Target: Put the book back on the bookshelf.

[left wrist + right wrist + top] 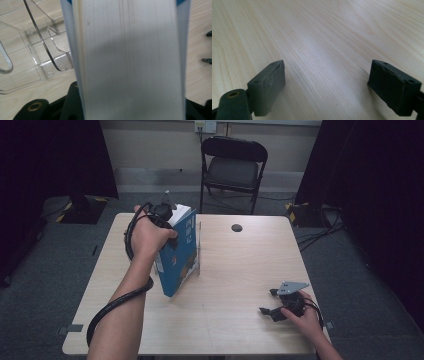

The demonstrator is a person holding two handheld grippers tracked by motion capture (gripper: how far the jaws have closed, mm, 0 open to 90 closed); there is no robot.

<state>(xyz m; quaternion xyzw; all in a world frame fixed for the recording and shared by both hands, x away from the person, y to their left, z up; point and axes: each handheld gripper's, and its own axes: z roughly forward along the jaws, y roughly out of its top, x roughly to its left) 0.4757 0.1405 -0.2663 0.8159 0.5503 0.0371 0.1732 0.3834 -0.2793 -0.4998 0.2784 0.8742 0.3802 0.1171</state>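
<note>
A blue book (180,255) stands tilted on the light wooden table (240,270), lower corner on the tabletop, white page edges up. My left gripper (171,236) is shut on its top from the left. The left gripper view faces the book's white page block (130,60) between the jaws. A clear plastic book stand (199,251) stands just right of the book, and its base and wire (37,57) show beside the pages. My right gripper (267,301) rests open on the table's front right, with bare wood between its jaws (328,82).
A small black round disc (237,227) lies near the table's far edge. A black folding chair (234,165) stands behind the table. Dark curtains hang on both sides, and cables run over the floor at the right.
</note>
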